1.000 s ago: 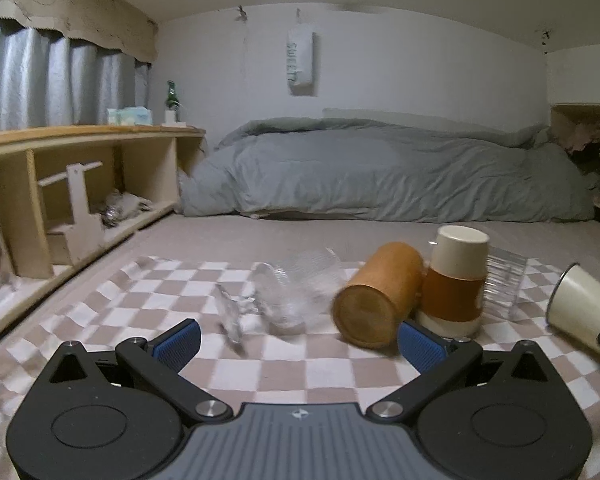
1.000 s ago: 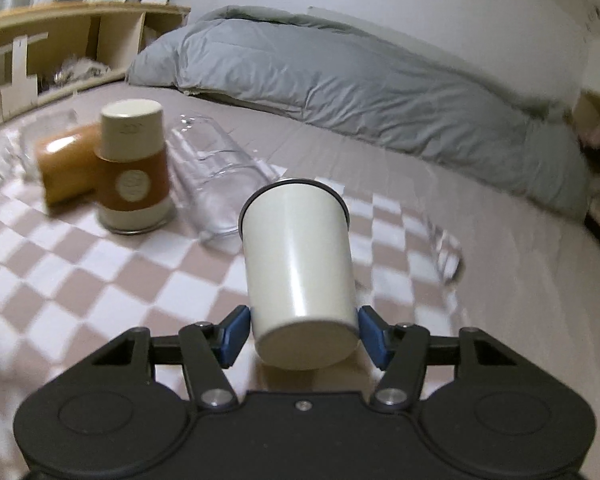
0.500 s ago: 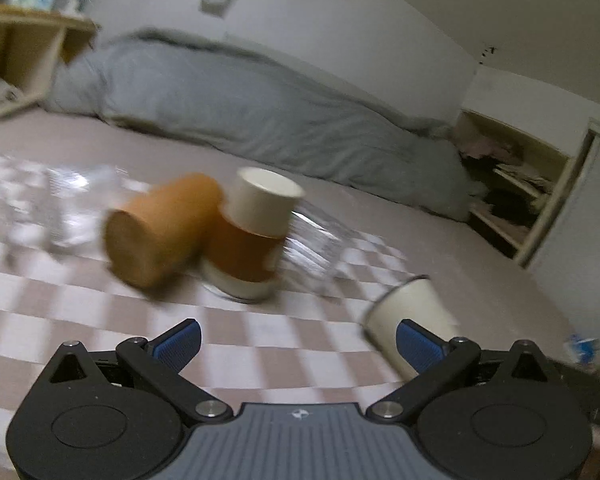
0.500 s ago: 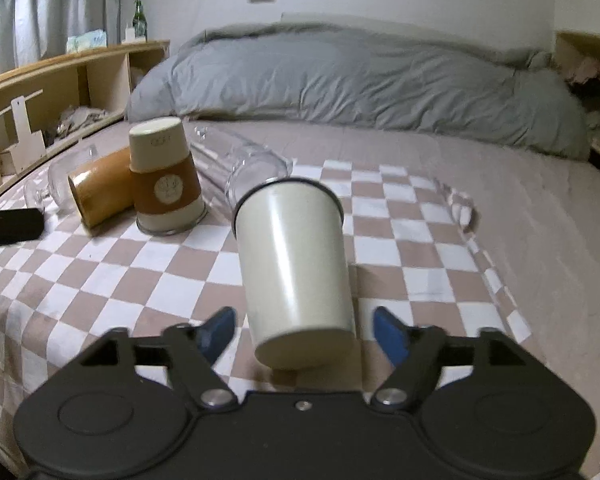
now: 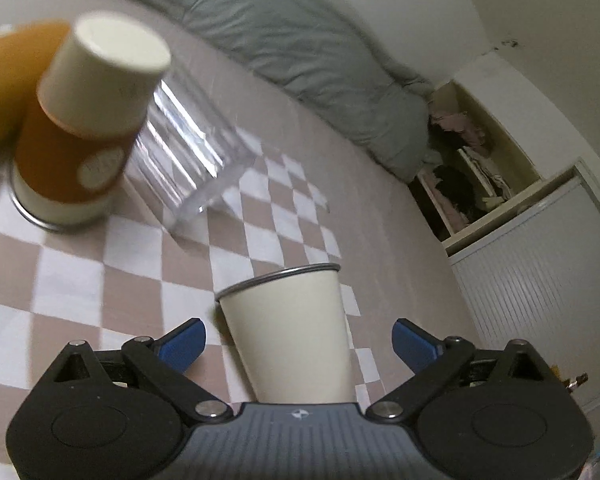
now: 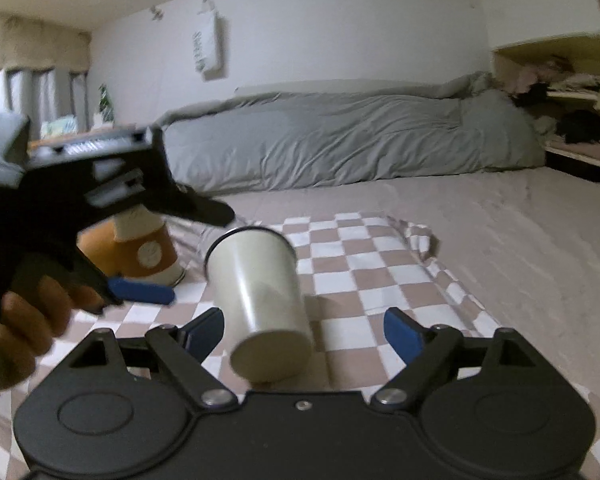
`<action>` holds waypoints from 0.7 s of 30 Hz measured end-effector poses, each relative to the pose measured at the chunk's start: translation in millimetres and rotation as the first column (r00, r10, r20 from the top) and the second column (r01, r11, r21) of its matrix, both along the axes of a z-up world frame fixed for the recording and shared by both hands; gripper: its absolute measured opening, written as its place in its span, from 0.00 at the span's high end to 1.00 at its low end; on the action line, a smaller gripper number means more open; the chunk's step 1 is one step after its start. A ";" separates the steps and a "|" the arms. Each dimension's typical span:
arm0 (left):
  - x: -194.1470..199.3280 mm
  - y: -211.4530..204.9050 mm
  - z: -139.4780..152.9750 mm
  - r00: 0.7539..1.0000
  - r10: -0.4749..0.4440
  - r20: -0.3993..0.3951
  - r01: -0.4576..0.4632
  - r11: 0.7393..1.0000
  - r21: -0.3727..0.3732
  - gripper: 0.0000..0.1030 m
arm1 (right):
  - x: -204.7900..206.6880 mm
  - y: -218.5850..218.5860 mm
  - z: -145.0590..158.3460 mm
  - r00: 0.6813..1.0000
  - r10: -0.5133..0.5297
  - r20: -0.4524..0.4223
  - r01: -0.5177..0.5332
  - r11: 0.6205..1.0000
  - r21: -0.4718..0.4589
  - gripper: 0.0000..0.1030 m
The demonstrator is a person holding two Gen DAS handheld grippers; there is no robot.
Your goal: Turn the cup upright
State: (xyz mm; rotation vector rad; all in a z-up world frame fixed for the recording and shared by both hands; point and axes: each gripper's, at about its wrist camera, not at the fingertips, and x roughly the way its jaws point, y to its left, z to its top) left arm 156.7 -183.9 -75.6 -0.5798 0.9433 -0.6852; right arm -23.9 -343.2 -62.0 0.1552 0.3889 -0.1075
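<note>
the cream metal cup (image 6: 260, 300) lies tilted on the checkered cloth (image 6: 364, 276), its dark-rimmed mouth pointing away from the right gripper (image 6: 300, 330) and its closed base nearest it. the right gripper's blue-padded fingers (image 6: 400, 334) stand spread wide on either side of the cup's base, and none touches it. in the left wrist view the same cup (image 5: 288, 328) sits between the left gripper's (image 5: 298, 338) parted blue fingers (image 5: 182, 344), with a gap on both sides; whether the cup's lower end rests against the gripper body is hidden. beyond the cup to its left stands an upside-down paper cup with an orange sleeve (image 5: 80, 136), a ribbed clear glass (image 5: 188, 152) lying on its side just beside it, nearer the cream cup. a blurred orange-brown cylinder (image 5: 4, 80), probably another tumbler, lies behind the paper cup. a grey duvet (image 6: 340, 140) lies far beyond the cream cup.
</note>
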 end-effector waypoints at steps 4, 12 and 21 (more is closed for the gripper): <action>12.6 -7.0 -11.2 0.997 0.017 -0.075 -0.021 0.998 -0.055 0.06 | -5.1 -15.3 -4.9 1.000 -0.012 0.022 0.010 0.997 0.077 0.15; 16.0 -18.8 -11.9 1.000 0.005 -0.026 -0.005 1.000 -0.015 0.28 | -9.9 -27.0 -9.3 0.999 -0.011 0.048 0.004 0.988 0.154 0.15; -23.8 -49.8 30.7 0.943 -0.115 0.311 0.069 0.985 0.157 0.28 | -10.9 -30.1 -11.7 0.998 -0.014 0.058 0.006 0.992 0.126 0.22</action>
